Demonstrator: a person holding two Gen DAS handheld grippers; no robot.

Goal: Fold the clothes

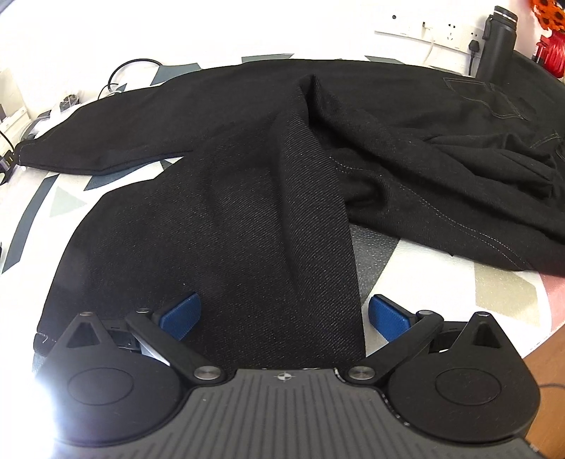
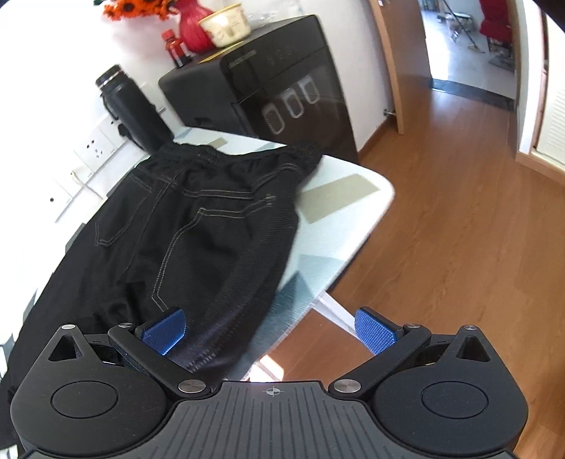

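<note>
Black jeans [image 1: 247, 219] with pale stitching lie spread on a patterned table [image 1: 501, 293]. One leg runs toward the far left, the other comes toward my left gripper [image 1: 282, 314]. That gripper is open, its blue pads on either side of the near leg's right part, low over the cloth. In the right wrist view the jeans' waistband and back pockets [image 2: 176, 219] lie ahead. My right gripper [image 2: 270, 328] is open over the jeans' near edge at the table's side, holding nothing.
A black flask [image 1: 496, 42] stands at the table's far end by wall sockets [image 1: 434, 30]. A black cabinet [image 2: 275, 88] with a red vase [image 2: 192, 30] and a bowl stands beyond. Cables lie at the far left [image 1: 120, 76]. Wooden floor [image 2: 459, 229] lies to the right.
</note>
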